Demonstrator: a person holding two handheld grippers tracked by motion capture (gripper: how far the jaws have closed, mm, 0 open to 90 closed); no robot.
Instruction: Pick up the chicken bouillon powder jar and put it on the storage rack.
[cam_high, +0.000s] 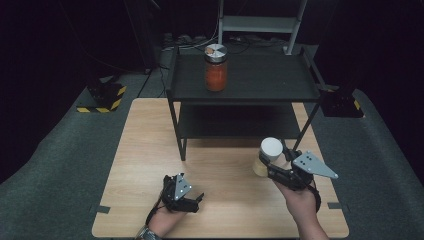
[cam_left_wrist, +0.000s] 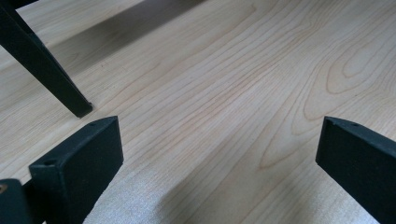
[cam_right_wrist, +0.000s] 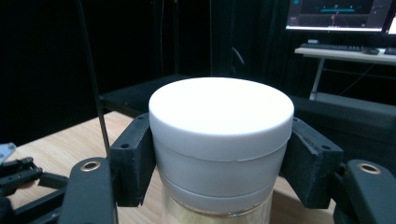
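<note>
White-lidded jar clamped in the right gripper over the desk's right side

The right gripper (cam_right_wrist: 219, 158) has its black jaws pressed on the smooth white lid (cam_right_wrist: 220, 121) of a jar (cam_high: 267, 156) with a pale glass body, near the desk's (cam_high: 150, 150) right edge, just in front of the black shelf (cam_high: 240, 80). The grip is on the lid alone, so a loose lid could let the body drop; a careless swing could hit the shelf's frame. The left gripper (cam_left_wrist: 215, 154) hovers with jaws apart, holding nothing, over the matte wood grain. An orange-filled jar (cam_high: 216, 67) stands on the shelf top.
</note>
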